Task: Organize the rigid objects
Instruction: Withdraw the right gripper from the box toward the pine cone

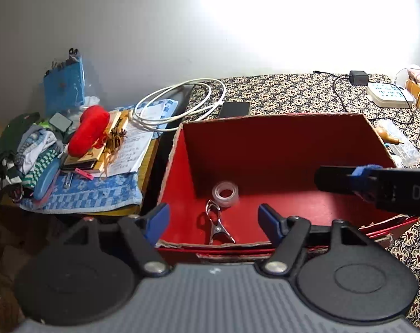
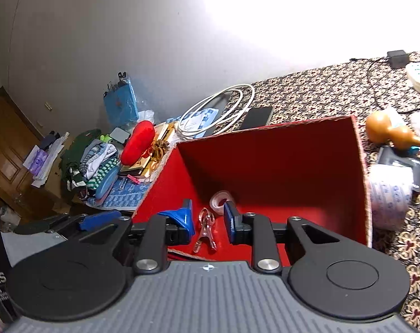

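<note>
Open left tongs (image 1: 214,220) over red box (image 1: 265,149) near edge, clip (image 1: 216,226), tape (image 1: 225,190) inside

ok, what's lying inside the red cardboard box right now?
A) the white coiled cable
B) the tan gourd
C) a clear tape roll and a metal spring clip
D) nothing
C: the clear tape roll and the metal spring clip lie on the floor of the red cardboard box; the white coiled cable and the tan gourd are outside it.

Metal clip (image 1: 217,226) and clear tape roll (image 1: 225,190) lie in red box (image 1: 279,144).
</note>
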`<state>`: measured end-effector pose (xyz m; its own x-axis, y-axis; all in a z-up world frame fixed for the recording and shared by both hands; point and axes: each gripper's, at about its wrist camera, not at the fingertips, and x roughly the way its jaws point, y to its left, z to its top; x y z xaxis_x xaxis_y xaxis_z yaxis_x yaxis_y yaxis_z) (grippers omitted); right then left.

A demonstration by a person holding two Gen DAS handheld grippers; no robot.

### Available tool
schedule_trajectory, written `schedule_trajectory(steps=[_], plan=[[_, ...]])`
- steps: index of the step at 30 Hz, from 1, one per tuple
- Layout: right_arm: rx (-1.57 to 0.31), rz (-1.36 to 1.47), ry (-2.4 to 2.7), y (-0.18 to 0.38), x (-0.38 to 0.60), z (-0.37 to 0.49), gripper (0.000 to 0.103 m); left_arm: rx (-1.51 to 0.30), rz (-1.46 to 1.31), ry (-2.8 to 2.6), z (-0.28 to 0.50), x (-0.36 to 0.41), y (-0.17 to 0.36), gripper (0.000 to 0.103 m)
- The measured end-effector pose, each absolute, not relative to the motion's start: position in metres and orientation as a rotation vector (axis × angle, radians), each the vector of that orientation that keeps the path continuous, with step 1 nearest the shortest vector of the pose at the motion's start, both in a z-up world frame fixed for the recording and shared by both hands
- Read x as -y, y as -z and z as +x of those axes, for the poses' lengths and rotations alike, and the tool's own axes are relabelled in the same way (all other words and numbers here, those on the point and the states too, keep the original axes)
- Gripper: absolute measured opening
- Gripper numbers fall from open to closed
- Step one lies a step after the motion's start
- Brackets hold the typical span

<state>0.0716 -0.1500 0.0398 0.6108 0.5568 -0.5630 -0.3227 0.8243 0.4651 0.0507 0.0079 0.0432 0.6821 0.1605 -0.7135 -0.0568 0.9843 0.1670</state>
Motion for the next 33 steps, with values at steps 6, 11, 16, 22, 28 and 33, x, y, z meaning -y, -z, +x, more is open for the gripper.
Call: schedule_trajectory(steps=[6, 11, 16, 22, 28, 33], plan=[[-0.74, 0.321, -0.506, -0.043, 0.158, 0.056, 0.009, -0.77, 0.116, -0.138, 0.036, -0.001, -0.047, 0.097], [-0.727, 0.297, -0.502, -0.043, 0.159, 0.042, 0.014, -0.763, 0.127, -0.147, 0.024, 0.007, -0.047, 0.097], [-0.725, 0.272, -0.503, -0.04, 0.16, 0.029, 0.017, -0.786, 0.115, -0.17, 0.014, 0.008, -0.042, 0.097], [-0.74, 0.251, -0.505, -0.036, 0.163, 0.015, 0.022, -0.816, 0.088, -0.195, -0.001, 0.006, -0.035, 0.097], [-0.766, 0.234, -0.512, -0.027, 0.164, 0.003, 0.025, -0.861, 0.065, -0.202, -0.011, 0.006, -0.025, 0.097], [-0.79, 0.219, -0.519, -0.02, 0.164, -0.003, 0.028, -0.891, 0.075, -0.19, -0.016, 0.01, -0.016, 0.097]])
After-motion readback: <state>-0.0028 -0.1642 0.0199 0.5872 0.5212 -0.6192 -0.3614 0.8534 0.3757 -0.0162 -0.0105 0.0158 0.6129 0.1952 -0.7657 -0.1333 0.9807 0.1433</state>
